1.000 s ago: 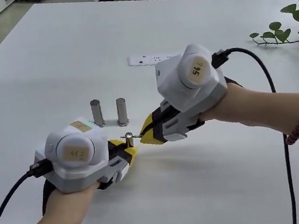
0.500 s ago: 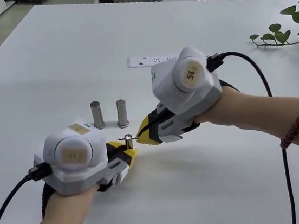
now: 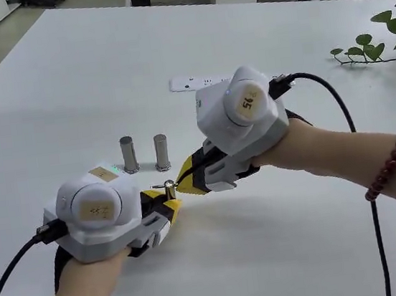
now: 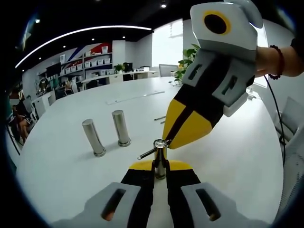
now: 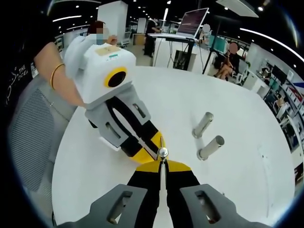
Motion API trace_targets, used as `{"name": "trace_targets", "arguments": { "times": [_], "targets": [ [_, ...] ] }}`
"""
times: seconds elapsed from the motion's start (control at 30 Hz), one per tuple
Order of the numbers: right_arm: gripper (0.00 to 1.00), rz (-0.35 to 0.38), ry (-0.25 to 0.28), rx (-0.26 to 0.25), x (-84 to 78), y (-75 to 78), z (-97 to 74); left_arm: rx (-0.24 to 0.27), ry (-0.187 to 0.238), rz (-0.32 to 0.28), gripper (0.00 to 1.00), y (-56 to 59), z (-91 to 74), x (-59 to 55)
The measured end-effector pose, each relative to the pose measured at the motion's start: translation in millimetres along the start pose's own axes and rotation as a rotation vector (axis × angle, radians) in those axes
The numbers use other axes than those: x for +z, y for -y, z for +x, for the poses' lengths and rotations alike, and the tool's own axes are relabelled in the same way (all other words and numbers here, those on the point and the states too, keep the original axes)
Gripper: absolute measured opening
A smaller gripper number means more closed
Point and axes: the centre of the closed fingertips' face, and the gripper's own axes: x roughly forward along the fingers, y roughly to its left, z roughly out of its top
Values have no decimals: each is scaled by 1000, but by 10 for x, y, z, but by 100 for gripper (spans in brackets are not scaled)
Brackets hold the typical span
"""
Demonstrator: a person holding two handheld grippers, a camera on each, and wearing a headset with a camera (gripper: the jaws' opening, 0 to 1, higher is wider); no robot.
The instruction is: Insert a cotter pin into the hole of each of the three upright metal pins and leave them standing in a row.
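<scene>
Two bare pins (image 3: 129, 154) stand behind on the surface (image 3: 67, 84); my left gripper (image 4: 160, 170) is closed on the third pin (image 4: 160, 156), right gripper (image 3: 181, 184) pinching the cotter pin (image 4: 147, 153), seemingly partway through its hole. Next, push straight.

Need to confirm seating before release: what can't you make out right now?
Left gripper view: head end of the cotter pin, hidden behind the right tool.
Same view: base of the held metal pin, covered by the left tool.
Head view: holes of the two standing pins, too small.
</scene>
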Motion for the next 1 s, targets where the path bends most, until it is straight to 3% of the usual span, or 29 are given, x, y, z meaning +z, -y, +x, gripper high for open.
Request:
{"name": "trace_targets", "arguments": {
  "times": [0.1, 0.17, 0.27, 0.57, 0.67, 1.0],
  "targets": [
    [0, 9, 6, -3, 3, 4, 5, 0, -1, -2, 6, 0, 1, 1],
    [7, 17, 7, -10, 0, 11, 7, -1, -1, -2, 6, 3, 1, 1],
    [9, 34, 13, -17, -8, 24, -3, -2, -3, 1, 6, 3, 2, 2],
    [20, 216, 104, -39, 0, 123, -105, 24, -21, -10, 5, -62, -23, -4],
    [22, 254, 134, -43, 5, 152, -158, 26, -25, -7, 5, -106, -32, -17],
    [22, 312, 149, -66, -117, 182, -242, 38, -28, -6, 5, -338, -97, -20]
  ]
}}
